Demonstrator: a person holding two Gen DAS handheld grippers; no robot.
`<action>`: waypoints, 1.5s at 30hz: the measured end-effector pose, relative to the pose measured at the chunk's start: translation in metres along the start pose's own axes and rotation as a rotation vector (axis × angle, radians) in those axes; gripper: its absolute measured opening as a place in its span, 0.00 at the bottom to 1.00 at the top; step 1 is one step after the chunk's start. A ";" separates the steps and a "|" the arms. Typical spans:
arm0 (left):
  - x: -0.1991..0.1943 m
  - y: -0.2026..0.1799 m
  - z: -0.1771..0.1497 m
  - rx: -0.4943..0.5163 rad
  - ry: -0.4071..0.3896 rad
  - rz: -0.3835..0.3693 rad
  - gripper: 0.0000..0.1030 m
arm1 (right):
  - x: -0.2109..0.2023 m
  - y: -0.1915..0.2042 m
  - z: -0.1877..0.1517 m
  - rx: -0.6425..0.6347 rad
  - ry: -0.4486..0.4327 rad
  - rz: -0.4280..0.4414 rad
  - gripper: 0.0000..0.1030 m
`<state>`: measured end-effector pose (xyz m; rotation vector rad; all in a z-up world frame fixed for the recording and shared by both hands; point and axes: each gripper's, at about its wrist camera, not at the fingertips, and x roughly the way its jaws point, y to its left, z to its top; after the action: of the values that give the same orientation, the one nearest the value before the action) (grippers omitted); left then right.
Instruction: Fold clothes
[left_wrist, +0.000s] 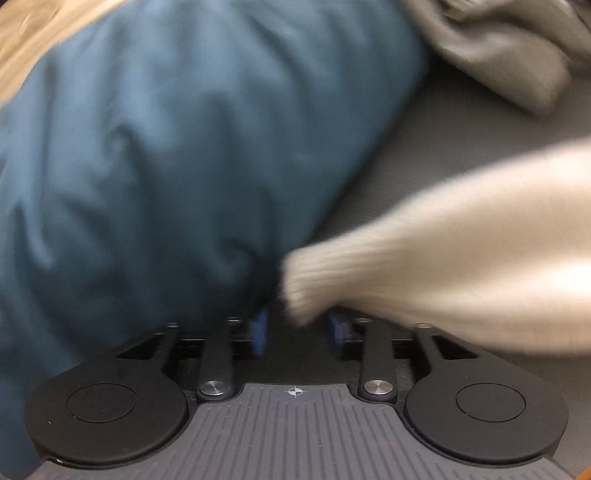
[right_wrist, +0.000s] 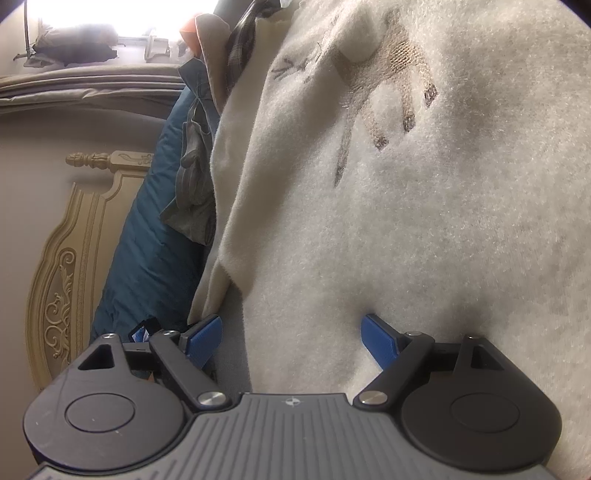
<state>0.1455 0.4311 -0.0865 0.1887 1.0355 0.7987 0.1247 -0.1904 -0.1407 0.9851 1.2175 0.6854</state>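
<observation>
Cream sweater (right_wrist: 424, 221) against right hand-held gripper (right_wrist: 291, 338) – jaws wide – teal bedding (right_wrist: 147, 240) alongside; left's unclear.

Two grippers, one per view: the left gripper (left_wrist: 299, 332) and the right gripper (right_wrist: 291, 339), each with two blue fingers (right_wrist: 380, 341). One cream sweater (right_wrist: 424, 221), with one ribbed sleeve (left_wrist: 461, 266) showing. One blue quilt (left_wrist: 177, 155). One grey garment (left_wrist: 509, 48) — perhaps more in that heap, the blur hides it. One carved headboard (right_wrist: 70, 251).
</observation>
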 end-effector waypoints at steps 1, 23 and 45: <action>0.002 0.007 0.003 -0.053 0.024 -0.013 0.40 | 0.000 0.000 0.000 -0.004 0.001 0.002 0.84; -0.150 -0.149 0.027 0.164 -0.382 -0.837 0.67 | 0.059 0.172 0.132 -0.295 -0.076 -0.235 0.91; -0.193 -0.220 -0.036 0.632 -0.834 -0.892 0.09 | 0.177 0.150 0.203 -0.025 -0.021 -0.527 0.82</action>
<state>0.1756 0.1372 -0.0802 0.4992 0.4354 -0.4361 0.3745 -0.0212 -0.0755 0.6062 1.3711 0.2718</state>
